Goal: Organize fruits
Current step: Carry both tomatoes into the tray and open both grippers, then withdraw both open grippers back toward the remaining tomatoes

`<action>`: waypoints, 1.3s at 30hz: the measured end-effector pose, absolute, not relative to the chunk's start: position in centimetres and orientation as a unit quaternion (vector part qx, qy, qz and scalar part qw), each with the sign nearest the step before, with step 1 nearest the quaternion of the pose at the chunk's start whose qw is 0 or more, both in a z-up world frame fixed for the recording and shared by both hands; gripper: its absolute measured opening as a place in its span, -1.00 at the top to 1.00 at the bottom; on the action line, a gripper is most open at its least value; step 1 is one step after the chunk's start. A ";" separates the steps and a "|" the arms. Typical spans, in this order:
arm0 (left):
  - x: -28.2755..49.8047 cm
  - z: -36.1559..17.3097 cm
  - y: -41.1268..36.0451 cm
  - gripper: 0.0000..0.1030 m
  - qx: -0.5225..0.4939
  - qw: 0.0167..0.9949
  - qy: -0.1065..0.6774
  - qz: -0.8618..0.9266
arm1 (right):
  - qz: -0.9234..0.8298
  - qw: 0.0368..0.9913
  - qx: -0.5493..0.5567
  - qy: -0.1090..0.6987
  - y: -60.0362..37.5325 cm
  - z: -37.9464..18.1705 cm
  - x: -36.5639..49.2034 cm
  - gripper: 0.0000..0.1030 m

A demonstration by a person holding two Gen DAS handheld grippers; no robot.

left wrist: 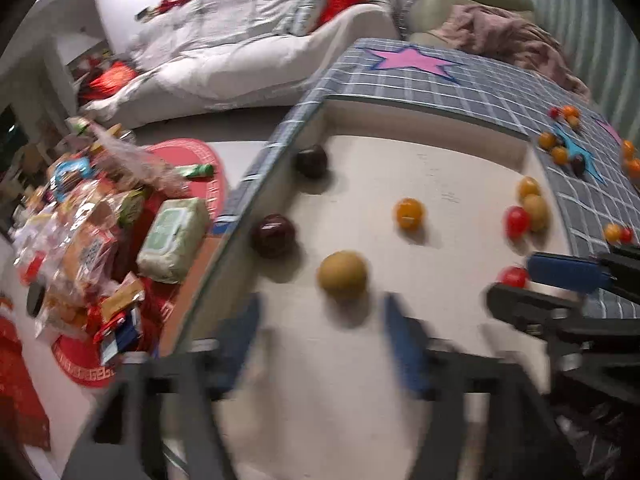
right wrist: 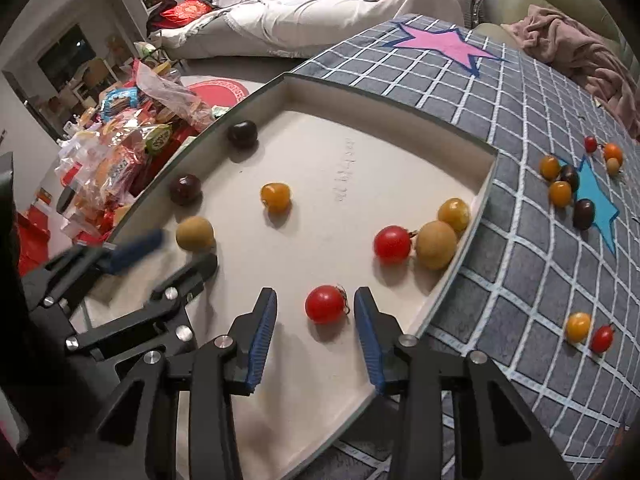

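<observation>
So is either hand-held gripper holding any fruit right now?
No. The right hand-held gripper stands open around a red tomato in the tray; the left hand-held gripper is open behind a tan fruit.

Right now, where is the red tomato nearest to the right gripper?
In the right wrist view, the red tomato lies on the tray floor between the open fingers of the right gripper, untouched.

Faint marks on the tray (right wrist: 460, 136) floor are unreadable.
</observation>
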State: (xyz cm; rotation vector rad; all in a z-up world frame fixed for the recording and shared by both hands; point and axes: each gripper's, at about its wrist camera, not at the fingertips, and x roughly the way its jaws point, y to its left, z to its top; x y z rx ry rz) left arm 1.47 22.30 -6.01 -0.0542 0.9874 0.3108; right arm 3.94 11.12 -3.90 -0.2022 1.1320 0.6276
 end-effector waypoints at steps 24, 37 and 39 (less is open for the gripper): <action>-3.2 -1.5 26.2 -0.53 -0.090 0.885 0.430 0.155 | 0.237 0.837 -0.037 0.492 0.2 -0.3 2.9 -1.00; -1.3 -0.8 18.4 -0.54 -0.037 0.893 0.441 0.086 | 0.149 0.841 0.009 0.520 -10.0 -2.6 2.4 -1.00; -0.7 -0.5 16.6 -0.54 -0.027 0.895 0.441 0.069 | 0.141 0.842 0.013 0.521 -10.9 -2.7 2.5 -1.00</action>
